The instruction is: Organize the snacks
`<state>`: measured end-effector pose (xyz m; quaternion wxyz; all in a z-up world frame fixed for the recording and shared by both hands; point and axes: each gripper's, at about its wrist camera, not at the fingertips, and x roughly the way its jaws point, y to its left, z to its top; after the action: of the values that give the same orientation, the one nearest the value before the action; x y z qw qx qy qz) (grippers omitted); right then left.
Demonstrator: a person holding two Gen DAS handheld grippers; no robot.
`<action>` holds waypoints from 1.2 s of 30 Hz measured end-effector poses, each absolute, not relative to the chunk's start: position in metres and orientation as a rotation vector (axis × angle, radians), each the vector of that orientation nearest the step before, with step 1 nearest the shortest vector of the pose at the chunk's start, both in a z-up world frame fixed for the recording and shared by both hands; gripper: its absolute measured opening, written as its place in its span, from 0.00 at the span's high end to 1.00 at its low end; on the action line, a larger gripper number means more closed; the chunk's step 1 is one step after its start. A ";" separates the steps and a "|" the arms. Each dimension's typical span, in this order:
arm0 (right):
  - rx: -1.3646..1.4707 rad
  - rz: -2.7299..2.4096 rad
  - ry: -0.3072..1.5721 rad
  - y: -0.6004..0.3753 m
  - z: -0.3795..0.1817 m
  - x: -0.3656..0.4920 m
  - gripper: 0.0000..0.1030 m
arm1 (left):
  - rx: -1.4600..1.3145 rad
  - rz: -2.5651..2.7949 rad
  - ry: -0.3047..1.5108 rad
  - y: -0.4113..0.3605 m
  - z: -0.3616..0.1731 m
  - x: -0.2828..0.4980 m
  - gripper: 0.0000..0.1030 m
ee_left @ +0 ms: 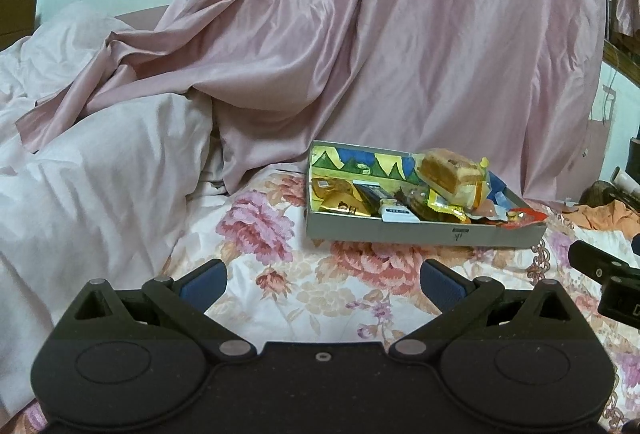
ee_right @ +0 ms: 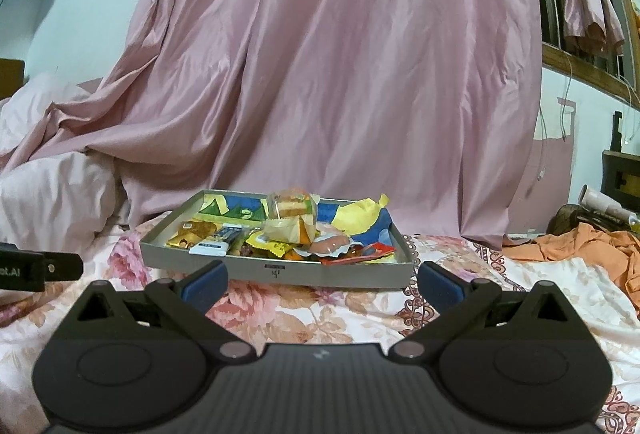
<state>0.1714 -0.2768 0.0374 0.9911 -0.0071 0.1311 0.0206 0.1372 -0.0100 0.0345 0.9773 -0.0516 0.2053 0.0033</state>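
Note:
A shallow grey cardboard box (ee_left: 420, 232) (ee_right: 280, 269) with a colourful lining lies on the floral bedsheet and holds several wrapped snacks. A wrapped cake slice (ee_left: 452, 174) (ee_right: 290, 208) sits on top of the pile, gold packets (ee_left: 340, 200) (ee_right: 192, 232) lie at the left, and a red wrapper (ee_right: 370, 252) lies at the right. My left gripper (ee_left: 323, 284) stands open, short of the box and to its left, nothing between its blue pads. My right gripper (ee_right: 323, 284) is open too, just in front of the box's near wall, empty.
A pink satin curtain (ee_right: 340, 74) drapes down behind the box. A white duvet (ee_left: 100, 174) is heaped at the left. Orange cloth (ee_right: 592, 250) and clutter lie at the right. Floral sheet (ee_right: 320, 314) spreads in front of the box.

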 end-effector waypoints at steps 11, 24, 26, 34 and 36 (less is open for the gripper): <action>-0.053 0.059 0.270 -0.265 0.030 0.162 0.00 | -0.099 0.008 0.416 -0.003 0.024 0.122 0.01; -0.061 0.063 0.279 -0.260 0.022 0.149 0.00 | -0.075 -0.013 0.408 -0.003 0.019 0.116 0.01; -0.061 0.061 0.282 -0.259 0.021 0.147 0.00 | -0.071 -0.017 0.408 -0.003 0.017 0.116 0.01; -0.035 0.062 0.319 -0.255 0.013 0.146 0.00 | -0.050 -0.029 0.408 0.002 0.008 0.114 0.01; -0.033 0.056 0.325 -0.254 0.012 0.145 0.00 | -0.049 -0.030 0.406 0.003 0.007 0.114 0.01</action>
<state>0.1454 -0.2541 0.0116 0.9863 -0.0165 0.1616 0.0277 0.1136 0.0030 0.0066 0.9790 -0.0243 0.2017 -0.0151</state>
